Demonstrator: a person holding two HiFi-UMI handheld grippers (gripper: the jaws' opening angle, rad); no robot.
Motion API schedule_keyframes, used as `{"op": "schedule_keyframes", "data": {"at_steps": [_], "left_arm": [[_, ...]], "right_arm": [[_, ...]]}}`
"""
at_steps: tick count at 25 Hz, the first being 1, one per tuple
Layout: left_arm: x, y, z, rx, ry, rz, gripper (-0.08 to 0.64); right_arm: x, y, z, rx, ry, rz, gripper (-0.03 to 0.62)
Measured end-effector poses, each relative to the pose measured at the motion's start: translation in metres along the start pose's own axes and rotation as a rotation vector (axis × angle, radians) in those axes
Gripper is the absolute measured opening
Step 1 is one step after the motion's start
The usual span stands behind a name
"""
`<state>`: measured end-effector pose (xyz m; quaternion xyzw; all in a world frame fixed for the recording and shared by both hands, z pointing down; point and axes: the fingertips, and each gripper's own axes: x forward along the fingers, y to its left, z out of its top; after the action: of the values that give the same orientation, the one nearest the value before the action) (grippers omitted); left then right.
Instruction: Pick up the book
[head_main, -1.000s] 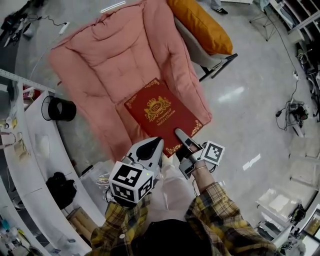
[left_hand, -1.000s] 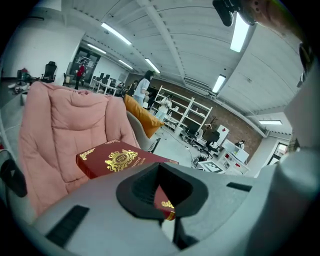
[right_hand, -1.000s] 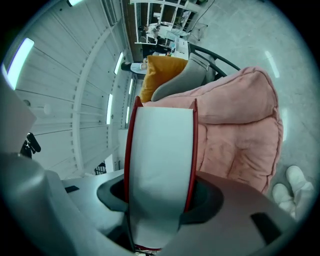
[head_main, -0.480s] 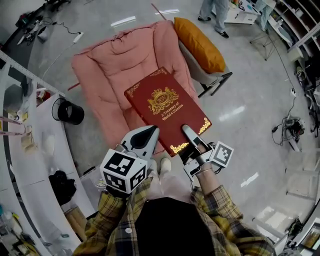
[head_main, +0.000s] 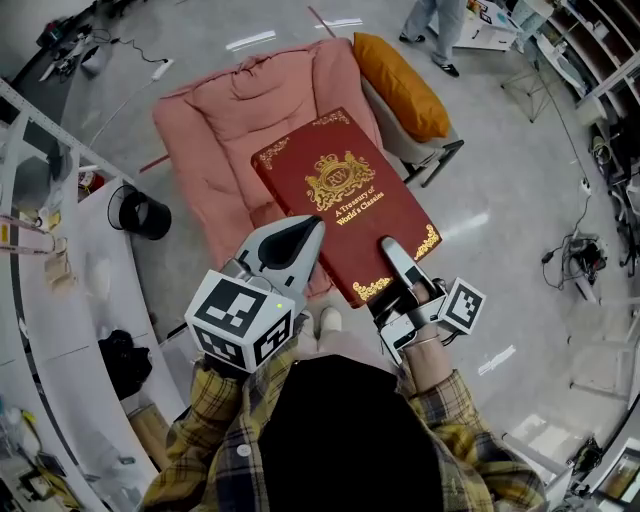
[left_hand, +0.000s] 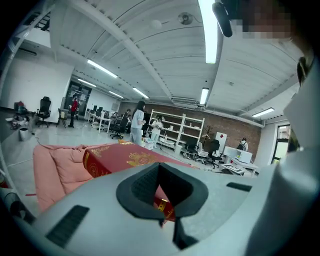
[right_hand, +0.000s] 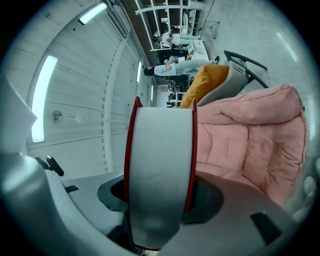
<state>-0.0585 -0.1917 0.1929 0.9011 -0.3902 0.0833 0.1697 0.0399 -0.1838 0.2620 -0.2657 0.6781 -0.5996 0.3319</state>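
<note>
A big red hardback book (head_main: 345, 205) with gold ornament hangs in the air above the pink chair. My right gripper (head_main: 393, 252) is shut on its near edge, one finger on the cover and the other hidden beneath. In the right gripper view the white page block (right_hand: 160, 170) fills the space between the jaws. My left gripper (head_main: 300, 238) is shut, its tip by the book's near-left edge. In the left gripper view the red book (left_hand: 130, 159) shows just past the closed jaws. Whether the left gripper touches the book cannot be told.
Below the book lies a pink quilted lounge chair (head_main: 240, 110) with an orange cushion (head_main: 400, 72) at its head. A black bin (head_main: 140, 213) stands beside a curved white desk (head_main: 60, 300) on the left. A person's legs (head_main: 430, 25) show at the top. Cables (head_main: 580, 250) trail on the floor at the right.
The book has gone up off the pink chair with both grippers and now sits closer to the head camera. The right gripper's hold is the same.
</note>
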Motion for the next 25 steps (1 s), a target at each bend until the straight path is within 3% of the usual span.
{"op": "schedule_keyframes", "data": {"at_steps": [6, 25], "left_arm": [[0.000, -0.002, 0.015, 0.009, -0.030, -0.001, 0.003], [0.008, -0.007, 0.008, -0.008, -0.013, 0.000, 0.003]], "right_arm": [[0.004, 0.006, -0.009, 0.031, 0.007, 0.019, 0.256], [0.002, 0.003, -0.011, 0.060, 0.019, 0.007, 0.256]]}}
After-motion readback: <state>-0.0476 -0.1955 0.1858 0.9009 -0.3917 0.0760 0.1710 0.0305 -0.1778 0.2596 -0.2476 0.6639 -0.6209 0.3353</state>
